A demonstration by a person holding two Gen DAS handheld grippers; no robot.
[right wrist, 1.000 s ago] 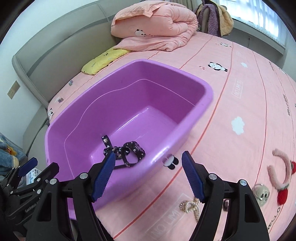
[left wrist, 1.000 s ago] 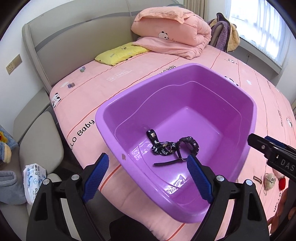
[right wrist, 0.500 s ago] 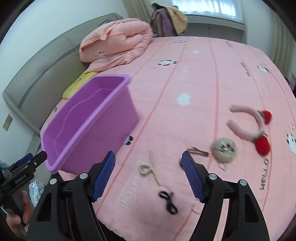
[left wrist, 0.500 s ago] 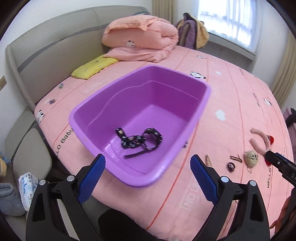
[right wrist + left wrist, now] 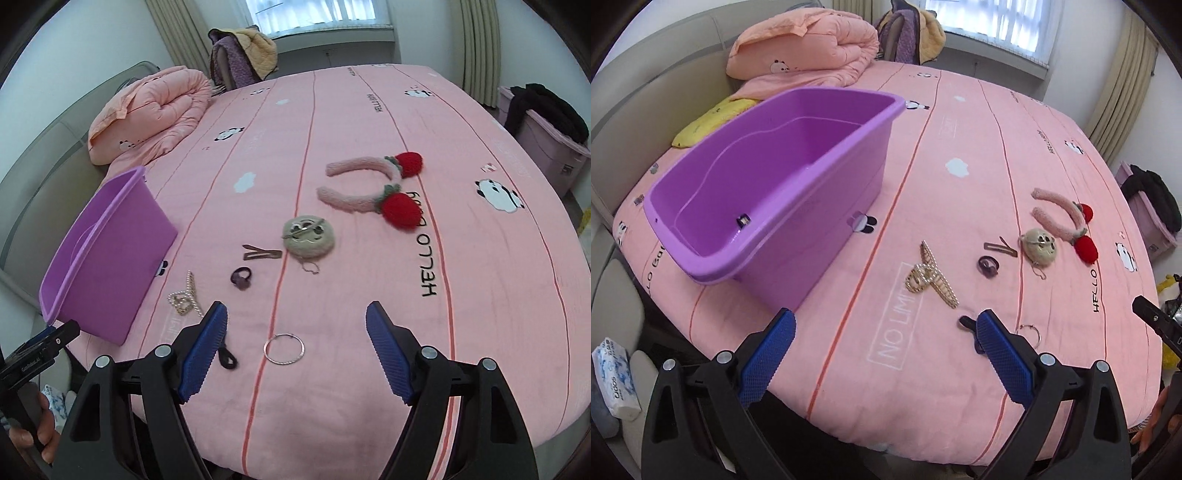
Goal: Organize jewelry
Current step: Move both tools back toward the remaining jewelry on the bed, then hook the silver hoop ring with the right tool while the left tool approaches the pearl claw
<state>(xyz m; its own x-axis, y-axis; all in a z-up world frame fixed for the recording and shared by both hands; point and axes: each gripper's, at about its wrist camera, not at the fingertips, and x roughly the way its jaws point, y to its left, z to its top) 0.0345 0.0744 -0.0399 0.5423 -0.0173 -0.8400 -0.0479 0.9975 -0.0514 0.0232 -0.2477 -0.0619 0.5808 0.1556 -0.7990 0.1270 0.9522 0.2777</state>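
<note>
Loose items lie on the pink bed sheet: a pearl hair claw [image 5: 929, 275] [image 5: 184, 299], a purple hair tie [image 5: 988, 266] [image 5: 242, 277], a brown snap clip [image 5: 1001, 248] [image 5: 260, 254], a beige plush clip [image 5: 1039, 246] [image 5: 309, 236], a strawberry headband [image 5: 1067, 218] [image 5: 365, 173], a silver ring [image 5: 284, 349] and a small black tie [image 5: 227, 360]. The purple tub [image 5: 768, 166] [image 5: 110, 251] stands to their left. My left gripper [image 5: 884, 321] hovers near the claw, its jaws opening with nothing between them. Above the ring, my right gripper [image 5: 297, 310] is open and holds nothing.
A folded pink quilt [image 5: 805, 44] and a yellow pillow [image 5: 709, 122] lie by the headboard. A chair with clothes [image 5: 243, 51] stands under the window. A lilac box with black clothes [image 5: 543, 125] sits right of the bed. The bed's near edge runs below both grippers.
Both grippers swung right, away from the tub and over the loose items on the sheet. The left jaws spread wider. The black strap in the tub is now almost hidden by the tub's wall.
</note>
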